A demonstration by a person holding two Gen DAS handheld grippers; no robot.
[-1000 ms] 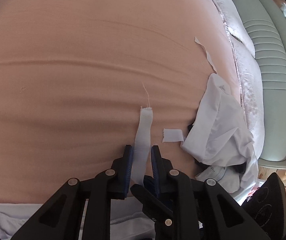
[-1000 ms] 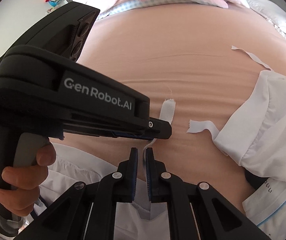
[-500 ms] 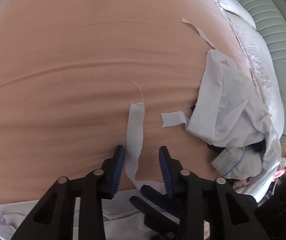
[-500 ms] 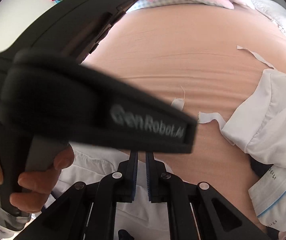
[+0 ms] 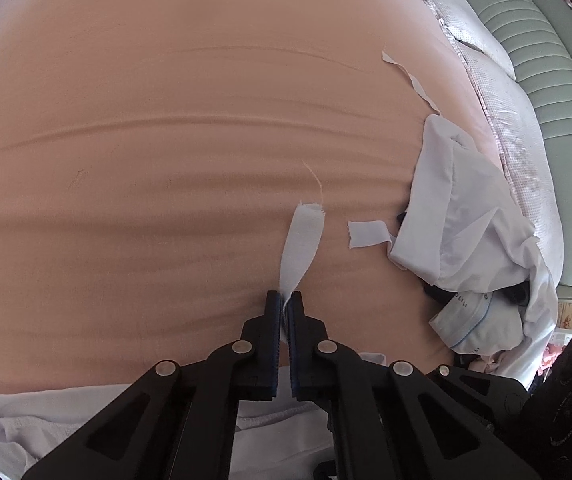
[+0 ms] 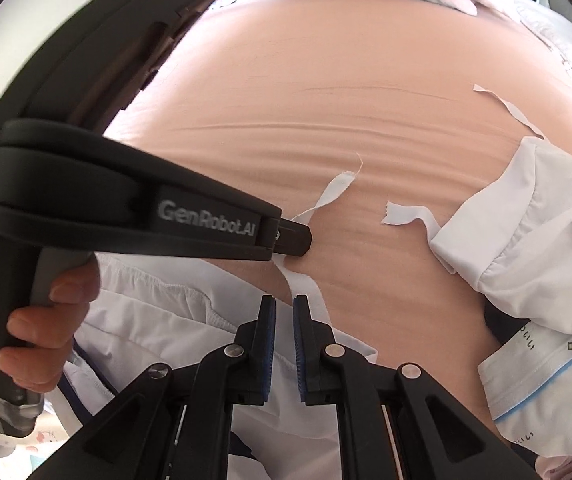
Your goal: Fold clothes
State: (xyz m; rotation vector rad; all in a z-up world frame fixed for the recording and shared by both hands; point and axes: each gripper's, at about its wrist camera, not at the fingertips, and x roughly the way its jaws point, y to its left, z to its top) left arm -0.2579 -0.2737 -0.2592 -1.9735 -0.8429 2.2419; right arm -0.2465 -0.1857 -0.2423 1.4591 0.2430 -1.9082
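Thin, limp white fabric strap [image 5: 301, 248] pinched in left gripper [image 5: 285, 300]; right gripper [image 6: 284, 305] slightly parted, empty. Light, floppy; best held near garment edge.

Matte black plastic two-finger left gripper [image 6: 304, 240] bears white "GenRobot.AI" lettering; black right gripper [image 6: 284, 312] has blue ribbed pads [image 6: 272, 344], silver rivets.
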